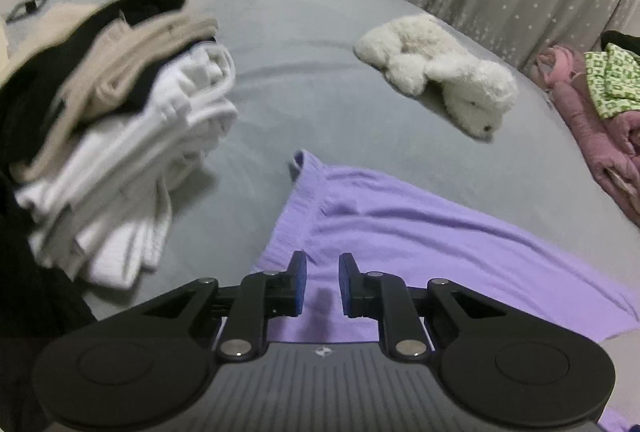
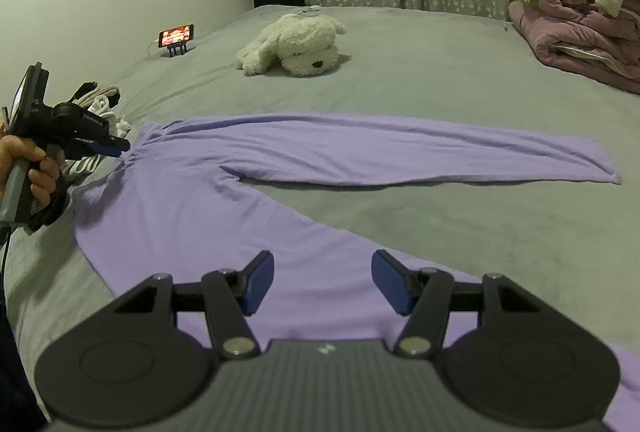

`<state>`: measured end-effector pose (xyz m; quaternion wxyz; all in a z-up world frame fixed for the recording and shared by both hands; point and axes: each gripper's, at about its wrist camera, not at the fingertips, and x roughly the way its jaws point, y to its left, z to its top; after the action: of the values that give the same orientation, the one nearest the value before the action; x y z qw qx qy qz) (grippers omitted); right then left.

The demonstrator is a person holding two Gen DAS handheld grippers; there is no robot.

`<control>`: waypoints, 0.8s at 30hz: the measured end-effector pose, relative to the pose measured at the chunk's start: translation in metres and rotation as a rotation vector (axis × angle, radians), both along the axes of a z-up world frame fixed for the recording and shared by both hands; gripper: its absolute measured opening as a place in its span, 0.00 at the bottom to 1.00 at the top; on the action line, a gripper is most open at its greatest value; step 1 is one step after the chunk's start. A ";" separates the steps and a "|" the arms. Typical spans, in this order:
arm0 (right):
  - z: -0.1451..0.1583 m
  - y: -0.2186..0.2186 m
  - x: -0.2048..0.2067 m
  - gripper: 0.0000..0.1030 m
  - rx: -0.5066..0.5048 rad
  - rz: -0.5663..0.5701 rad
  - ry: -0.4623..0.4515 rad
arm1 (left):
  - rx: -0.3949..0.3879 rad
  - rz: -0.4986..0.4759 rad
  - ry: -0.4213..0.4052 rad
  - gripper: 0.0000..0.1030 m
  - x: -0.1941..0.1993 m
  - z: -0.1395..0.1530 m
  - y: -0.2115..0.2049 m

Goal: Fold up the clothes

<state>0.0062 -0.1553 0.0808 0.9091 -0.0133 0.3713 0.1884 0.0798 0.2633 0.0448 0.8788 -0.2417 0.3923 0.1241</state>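
Lilac knit trousers (image 2: pixel 280 168) lie flat across the middle of the grey bedsheet (image 2: pixel 440 72), legs splayed toward frame right. Left gripper (image 1: pixel 322 282) over the waistband at lower centre: fingers narrowly apart, nothing between them. Right gripper (image 2: pixel 322 282) over the near leg, fingers wide apart, empty. Stack of folded white, beige and black clothes (image 1: pixel 120 136) at frame left. White plush dog (image 2: pixel 296 46) upper centre.

lilac trousers (image 2: pixel 280 168) spread flat on grey bed (image 2: pixel 440 72); right gripper (image 2: pixel 323 282) open above one leg; left gripper (image 2: pixel 120 146) at waistband; plush dog (image 2: pixel 296 46) beyond.
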 end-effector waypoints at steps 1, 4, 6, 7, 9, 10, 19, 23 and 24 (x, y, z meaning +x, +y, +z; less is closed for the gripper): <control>0.000 0.001 0.000 0.55 -0.001 0.003 0.001 | -0.011 -0.007 0.012 0.15 0.001 -0.004 -0.001; -0.001 0.002 0.000 0.55 -0.005 0.003 0.004 | 0.034 -0.053 0.065 0.16 0.007 -0.019 -0.007; -0.001 0.002 0.000 0.55 -0.007 -0.002 0.005 | 0.054 -0.054 0.068 0.16 0.007 -0.018 -0.008; -0.001 0.000 0.000 0.55 -0.006 -0.006 0.004 | 0.041 -0.042 0.068 0.16 0.005 -0.017 -0.007; 0.000 -0.003 0.001 0.55 -0.002 -0.016 0.001 | 0.031 -0.034 0.076 0.15 0.001 -0.017 -0.007; 0.000 -0.004 0.001 0.55 0.000 -0.021 -0.001 | 0.028 -0.031 0.080 0.15 -0.001 -0.016 -0.007; 0.006 -0.012 0.000 0.55 0.007 -0.033 -0.016 | 0.008 0.023 0.060 0.15 -0.021 -0.003 0.005; 0.007 -0.013 0.000 0.56 0.007 -0.037 -0.022 | -0.021 0.078 0.023 0.15 -0.036 0.007 0.018; 0.008 -0.014 -0.001 0.56 0.006 -0.037 -0.024 | -0.018 0.094 0.026 0.15 -0.040 0.008 0.020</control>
<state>0.0056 -0.1689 0.0887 0.9169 -0.0061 0.3600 0.1724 0.0401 0.2836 0.0527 0.8645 -0.2662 0.3931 0.1650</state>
